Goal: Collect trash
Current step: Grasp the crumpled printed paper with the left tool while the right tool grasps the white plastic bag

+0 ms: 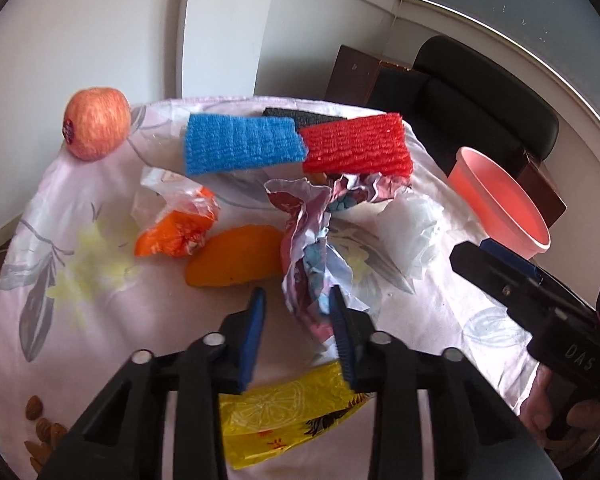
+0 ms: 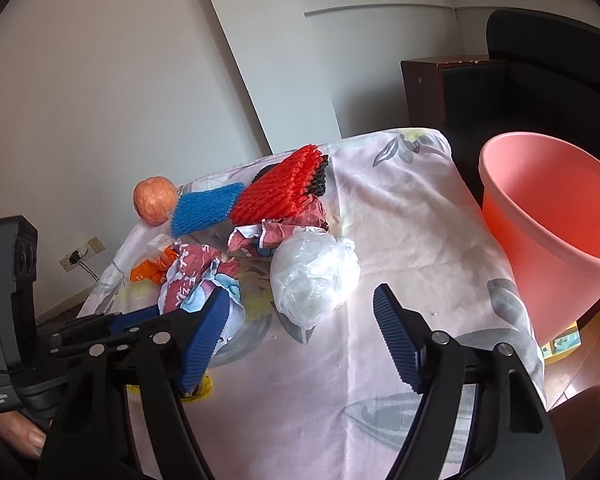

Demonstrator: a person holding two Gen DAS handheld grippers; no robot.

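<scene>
Trash lies heaped in the middle of the worktop point(image 2: 400, 216), which is draped in a pale floral cloth that falls over its far and right edges. Just off the right edge stands a pink bin point(image 2: 548, 240), mouth up and apart from the pile, with a bare strip of cloth between them. Behind the worktop a dark chair point(image 1: 480, 92) sits close to the far right corner.

At the far side, a red foam net point(image 1: 358, 144) and a blue foam net point(image 1: 242, 144) lie side by side, touching, over a black one point(image 1: 296, 115). An apple point(image 1: 96, 122) sits at the far left edge. A crumpled printed wrapper point(image 1: 312, 232) sprawls from the nets toward the near side; a balled clear plastic bag point(image 2: 314, 276) rests just right of it. Left of the wrapper lie an orange peel slice point(image 1: 236, 258) and an orange-and-clear packet point(image 1: 180, 224). A yellow lemon-print packet point(image 1: 284, 412) lies at the near edge, and some almonds point(image 1: 40, 432) at the near left.

The left gripper point(image 1: 298, 300) has its jaws partly closed around the near end of the printed wrapper, the right pad against the paper; whether it is pinched I cannot tell. The right gripper point(image 2: 300, 312) has its jaws wide apart, holding nothing, just short of the plastic bag, with open cloth to its right.
</scene>
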